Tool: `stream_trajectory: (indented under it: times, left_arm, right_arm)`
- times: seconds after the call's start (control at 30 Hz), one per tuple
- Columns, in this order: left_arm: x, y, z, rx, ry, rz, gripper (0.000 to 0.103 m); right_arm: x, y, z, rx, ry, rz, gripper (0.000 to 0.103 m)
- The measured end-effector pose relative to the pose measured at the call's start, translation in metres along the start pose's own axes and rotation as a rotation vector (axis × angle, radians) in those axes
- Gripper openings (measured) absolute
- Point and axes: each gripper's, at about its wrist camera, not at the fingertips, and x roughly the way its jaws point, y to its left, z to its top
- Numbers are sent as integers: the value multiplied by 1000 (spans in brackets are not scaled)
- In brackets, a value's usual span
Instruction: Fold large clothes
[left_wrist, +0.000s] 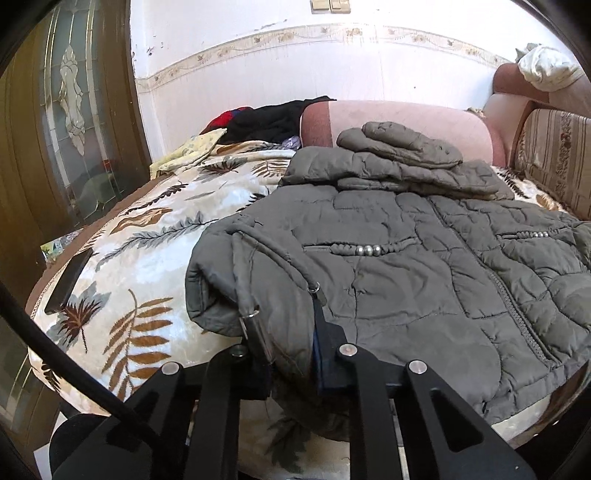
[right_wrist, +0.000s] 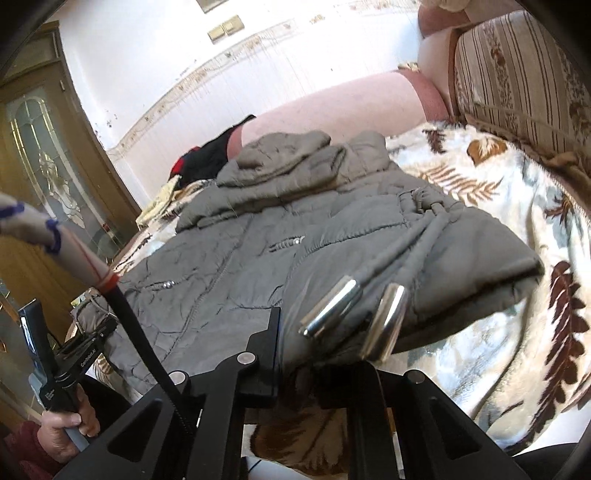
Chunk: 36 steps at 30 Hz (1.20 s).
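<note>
A grey quilted jacket (left_wrist: 424, 258) lies front up on a leaf-patterned blanket (left_wrist: 147, 229), its sleeves (left_wrist: 399, 147) folded across the far end. In the left wrist view my left gripper (left_wrist: 291, 332) is shut on the jacket's near left hem corner, and grey fabric bulges between the black fingers (left_wrist: 327, 328). In the right wrist view my right gripper (right_wrist: 321, 354) is shut on the near right hem corner of the jacket (right_wrist: 229, 251). Two metal drawstring ends (right_wrist: 332, 306) rest just above that grip. The right finger is hidden under the cloth.
A dark flat phone-like object (left_wrist: 68, 277) lies on the blanket at the left edge. Black and red clothes (left_wrist: 269, 118) are piled beside a pink bolster (left_wrist: 406, 118). A striped backrest (right_wrist: 517, 74) runs along the right. A hand (right_wrist: 62, 424) holds the left gripper's handle. A wooden glass door (left_wrist: 74, 110) stands left.
</note>
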Motion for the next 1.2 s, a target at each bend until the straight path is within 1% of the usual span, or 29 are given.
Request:
stream_trajectory:
  times: [0.17, 0.3, 0.4, 0.5, 0.63, 0.7, 0.73, 0.8, 0.83, 0.87, 0.9, 0.93, 0.97, 1.0, 1.07, 1.1, 1.13, 1.2]
  left_arm:
    - [-17, 7, 0, -20, -3, -18, 15]
    - [-32, 16, -1, -35, -9, -29, 15]
    - [-37, 20, 11, -35, -28, -34, 15]
    - [-39, 22, 36, -51, -44, -53, 15]
    - [-42, 25, 103, -74, -114, -68, 17]
    - [-37, 26, 146, -92, -130, -91, 19]
    - [-33, 26, 166, -96, -135, -91, 21]
    - [-21, 26, 211, -112, -144, -104, 26]
    - [-11, 25, 241, -115, -153, -104, 33]
    - [-3, 23, 260, -110, -161, -95, 39]
    - [8, 23, 284, -113, -171, -85, 44]
    - [16, 24, 301, -117, -178, -78, 56]
    - [27, 25, 321, -111, -183, -75, 60]
    - [34, 25, 334, -108, -186, -63, 60]
    - [50, 30, 361, -112, -202, -39, 61]
    - [56, 32, 368, -114, -214, -25, 61]
    - [65, 34, 376, -117, -224, 6, 62]
    - [81, 32, 381, -104, -209, 3, 62]
  right_arm:
    - [-16, 11, -3, -37, -9, 7, 13]
    - [-33, 16, -8, -42, -6, 24, 13]
    - [-40, 19, -4, -50, -9, 40, 13]
    - [-45, 22, 15, -42, -37, 74, 13]
    - [-51, 32, 64, -50, -110, 117, 13]
    - [-48, 34, 98, -35, -145, 133, 13]
    - [-43, 34, 120, -15, -159, 144, 13]
    - [-32, 34, 154, 11, -173, 154, 13]
    - [-21, 35, 179, 24, -186, 148, 13]
    - [-12, 35, 197, 24, -193, 139, 13]
    - [-1, 36, 216, 21, -202, 127, 13]
    - [16, 35, 241, 30, -209, 111, 13]
    - [29, 33, 256, 47, -206, 103, 13]
    - [51, 29, 279, 72, -199, 87, 13]
    - [83, 25, 308, 91, -188, 52, 12]
    - [101, 20, 322, 107, -180, 39, 12]
    - [119, 16, 333, 114, -171, 23, 12]
    - [163, 8, 352, 113, -142, -28, 13]
